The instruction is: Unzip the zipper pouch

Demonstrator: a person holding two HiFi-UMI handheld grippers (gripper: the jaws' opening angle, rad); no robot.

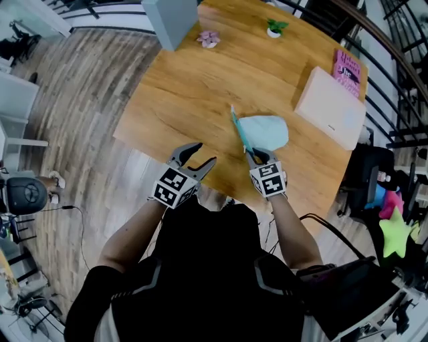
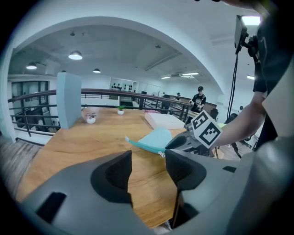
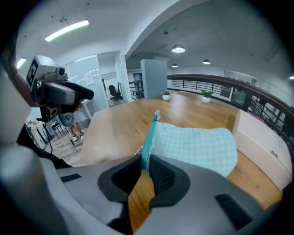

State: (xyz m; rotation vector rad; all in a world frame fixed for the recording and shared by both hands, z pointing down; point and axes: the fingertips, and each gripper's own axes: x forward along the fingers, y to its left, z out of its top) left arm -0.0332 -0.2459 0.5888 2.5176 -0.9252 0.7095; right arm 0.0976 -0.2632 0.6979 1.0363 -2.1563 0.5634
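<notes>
The light-teal checked zipper pouch (image 1: 265, 131) lies on the wooden table (image 1: 187, 93), its darker teal zipper edge (image 1: 239, 131) turned left. My right gripper (image 1: 257, 157) sits at the pouch's near end. In the right gripper view its pads are closed on the near end of the zipper strip (image 3: 148, 137), with the pouch (image 3: 193, 144) spreading away to the right. My left gripper (image 1: 199, 160) hovers open and holds nothing over the table's near edge, left of the pouch. In the left gripper view the pouch (image 2: 156, 137) lies beyond the open jaws, and the small zipper pull (image 2: 161, 153) hangs at its near end.
A white box (image 1: 331, 107) and a pink book (image 1: 348, 69) lie at the table's right. A potted plant (image 1: 274, 28), a pink flower (image 1: 208, 39) and a tall grey-blue block (image 1: 170, 20) stand at the far side. A railing runs behind the table.
</notes>
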